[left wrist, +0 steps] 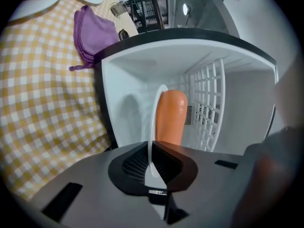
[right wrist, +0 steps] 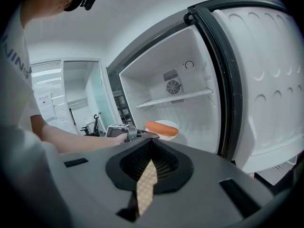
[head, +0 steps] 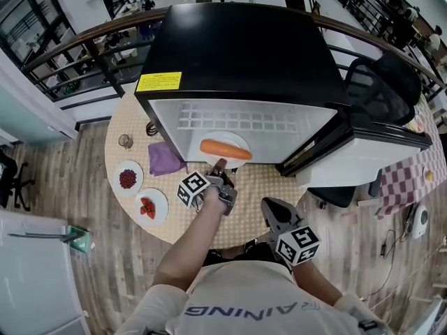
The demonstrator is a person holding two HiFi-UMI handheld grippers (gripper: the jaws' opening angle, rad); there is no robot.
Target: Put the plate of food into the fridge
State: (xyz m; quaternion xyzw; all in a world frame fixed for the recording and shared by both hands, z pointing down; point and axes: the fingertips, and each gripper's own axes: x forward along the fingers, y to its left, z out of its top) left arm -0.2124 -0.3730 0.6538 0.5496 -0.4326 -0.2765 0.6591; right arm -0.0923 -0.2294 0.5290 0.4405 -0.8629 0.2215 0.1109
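Left tool (head: 219, 166) clamped on plate (head: 221, 137) rim (1 orange food (head: 225, 149) piece aboard), inside fridge (head: 244, 54). Right tool (head: 269, 205) closed, empty.

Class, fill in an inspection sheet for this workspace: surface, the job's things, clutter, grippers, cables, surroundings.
Surface: round table under a yellow checked cloth.
Job's things: black fridge on the table, door open; white plate with a long orange food at its opening.
Clutter: purple cloth, plate of red bits, plate of strawberries, small glass, all left of the fridge.
Grippers: left gripper shut on the white plate's rim; right gripper jaws together, empty, held back.
Cables: thin cable on the floor at right.
Surroundings: office chair, railing, wood floor.
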